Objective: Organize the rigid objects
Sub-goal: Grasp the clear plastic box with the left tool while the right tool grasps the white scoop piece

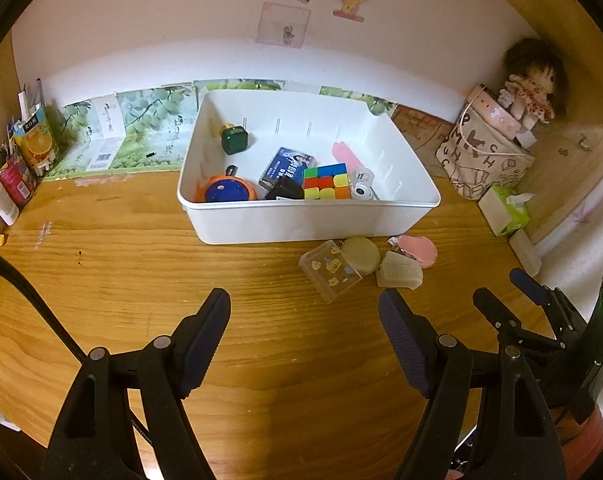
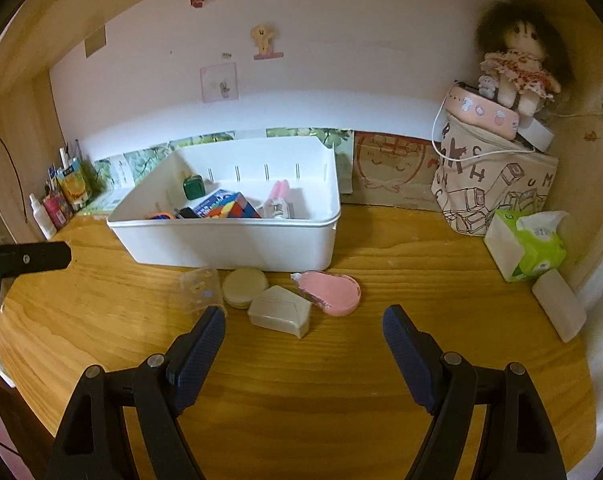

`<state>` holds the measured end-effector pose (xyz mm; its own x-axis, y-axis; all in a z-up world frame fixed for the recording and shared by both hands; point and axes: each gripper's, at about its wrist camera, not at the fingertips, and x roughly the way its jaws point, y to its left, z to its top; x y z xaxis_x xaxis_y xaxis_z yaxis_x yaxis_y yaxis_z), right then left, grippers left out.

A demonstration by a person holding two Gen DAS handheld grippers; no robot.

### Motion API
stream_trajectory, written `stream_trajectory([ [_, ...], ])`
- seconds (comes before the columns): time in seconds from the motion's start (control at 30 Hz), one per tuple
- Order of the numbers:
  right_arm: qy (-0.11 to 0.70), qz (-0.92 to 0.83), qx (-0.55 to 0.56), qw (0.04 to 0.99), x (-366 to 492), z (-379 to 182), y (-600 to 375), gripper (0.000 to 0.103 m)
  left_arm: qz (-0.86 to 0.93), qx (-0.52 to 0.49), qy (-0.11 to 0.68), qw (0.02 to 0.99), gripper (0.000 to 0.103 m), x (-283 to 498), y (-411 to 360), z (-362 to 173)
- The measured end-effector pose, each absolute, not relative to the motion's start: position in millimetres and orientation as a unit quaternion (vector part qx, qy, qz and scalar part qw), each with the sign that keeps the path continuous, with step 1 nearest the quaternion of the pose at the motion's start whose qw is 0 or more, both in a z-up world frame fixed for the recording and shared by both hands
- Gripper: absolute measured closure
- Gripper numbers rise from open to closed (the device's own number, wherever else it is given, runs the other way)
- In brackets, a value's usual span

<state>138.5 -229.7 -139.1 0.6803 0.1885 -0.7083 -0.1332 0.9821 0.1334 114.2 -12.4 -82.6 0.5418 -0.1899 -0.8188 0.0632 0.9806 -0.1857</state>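
Observation:
A white bin (image 1: 301,220) (image 2: 229,240) stands on the wooden desk and holds a colour cube (image 1: 326,181), a blue card box (image 1: 287,166), an orange and blue round toy (image 1: 226,191), a green cube (image 1: 234,139) and other small things. In front of it lie a clear box (image 1: 330,272) (image 2: 199,288), a round beige case (image 1: 360,255) (image 2: 244,287), a frosted wedge case (image 1: 399,274) (image 2: 279,312) and a pink tape dispenser (image 1: 419,249) (image 2: 333,293). My left gripper (image 1: 305,312) is open above the desk, short of them. My right gripper (image 2: 303,326) (image 1: 497,286) is open, the wedge case just ahead between its fingertips.
A printed fabric bag (image 2: 489,184) with a doll (image 2: 513,68) on top stands at the back right, a green tissue pack (image 2: 525,244) and a white block (image 2: 559,310) beside it. Bottles and cartons (image 1: 17,168) crowd the back left corner. Walls enclose the desk.

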Motion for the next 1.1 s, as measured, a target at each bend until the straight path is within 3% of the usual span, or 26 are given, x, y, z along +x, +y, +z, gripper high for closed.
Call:
stream_trajectory([
  [0.57, 0.424, 0.185, -0.009, 0.886, 191.9, -182.6, -243.9, 0.021, -0.029, -0.077, 0.548, 0.832, 0.02, 165.9, -60.9, -127.6],
  [1.1, 0.459, 0.27, -0.03, 0.846, 214.7, -213.2, -211.8, 0.021, 0.014, -0.148, 0.616, 0.773, 0.02, 215.6, -66.6, -181.6],
])
